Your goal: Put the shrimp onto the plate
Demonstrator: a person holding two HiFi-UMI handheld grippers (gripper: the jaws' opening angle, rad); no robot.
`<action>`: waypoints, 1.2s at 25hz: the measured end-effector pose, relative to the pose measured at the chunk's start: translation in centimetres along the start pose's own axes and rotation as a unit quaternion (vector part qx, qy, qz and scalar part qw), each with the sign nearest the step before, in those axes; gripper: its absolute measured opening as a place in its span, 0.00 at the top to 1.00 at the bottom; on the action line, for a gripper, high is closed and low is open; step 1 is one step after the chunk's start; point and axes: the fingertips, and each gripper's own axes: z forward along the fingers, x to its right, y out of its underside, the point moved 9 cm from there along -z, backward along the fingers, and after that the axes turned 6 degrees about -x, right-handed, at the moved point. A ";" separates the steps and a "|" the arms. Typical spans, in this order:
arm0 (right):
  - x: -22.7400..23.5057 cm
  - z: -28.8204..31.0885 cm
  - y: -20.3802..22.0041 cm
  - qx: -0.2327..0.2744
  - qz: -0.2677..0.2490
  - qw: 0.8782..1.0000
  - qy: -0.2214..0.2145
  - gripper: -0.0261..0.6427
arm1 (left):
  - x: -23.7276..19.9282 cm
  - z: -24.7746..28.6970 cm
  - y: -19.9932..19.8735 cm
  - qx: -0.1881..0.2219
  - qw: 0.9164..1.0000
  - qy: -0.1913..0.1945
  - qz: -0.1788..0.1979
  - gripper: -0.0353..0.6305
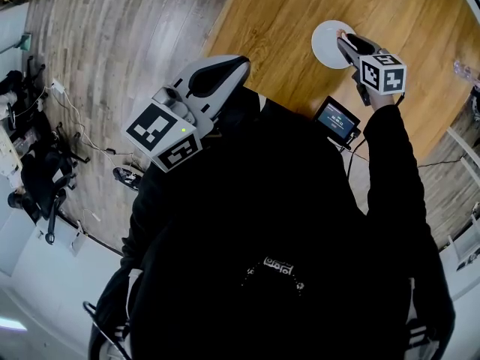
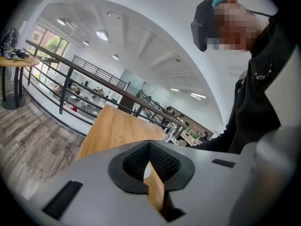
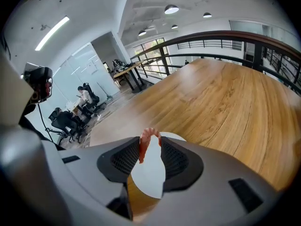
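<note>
The pink, curved shrimp sits between the tips of my right gripper, which is shut on it. Right below it the white round plate lies on the wooden table. From the head view, the right gripper points down over the plate near the table's near edge. My left gripper is held up in front of the person's chest, away from the plate. Its pads meet at the tips with nothing between them.
A small device with a lit screen and a cable sits at the table's near edge, beside the right arm. Office chairs and cables stand on the plank floor at the left. A railing runs behind the table.
</note>
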 end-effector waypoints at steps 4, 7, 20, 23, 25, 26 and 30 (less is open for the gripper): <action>0.2 1.0 0.9 -0.020 0.004 1.000 0.004 0.73 | 0.2 -0.4 0.1 0.002 1.000 -0.003 -0.005 0.94; 0.5 1.6 1.5 -0.033 0.004 0.999 0.010 0.73 | 0.2 -0.7 0.2 0.005 1.000 -0.007 -0.008 0.94; 1.3 4.0 2.9 -0.066 -0.002 0.996 0.062 0.73 | 0.2 -1.0 0.8 0.013 1.000 -0.004 -0.024 0.94; 1.1 4.6 3.3 -0.076 -0.017 0.995 0.061 0.73 | 0.1 -1.0 1.0 0.009 1.000 -0.003 -0.023 0.94; 1.1 4.8 3.3 -0.083 -0.028 0.994 0.064 0.73 | 0.1 -0.7 1.0 0.007 1.000 -0.003 -0.023 0.94; 1.1 4.9 3.3 -0.085 -0.032 0.994 0.065 0.73 | 0.1 -0.7 1.0 0.007 1.000 -0.003 -0.024 0.94; 1.0 5.0 3.6 -0.094 -0.051 0.992 0.073 0.73 | 0.3 -0.5 0.9 0.005 1.000 -0.004 -0.026 0.94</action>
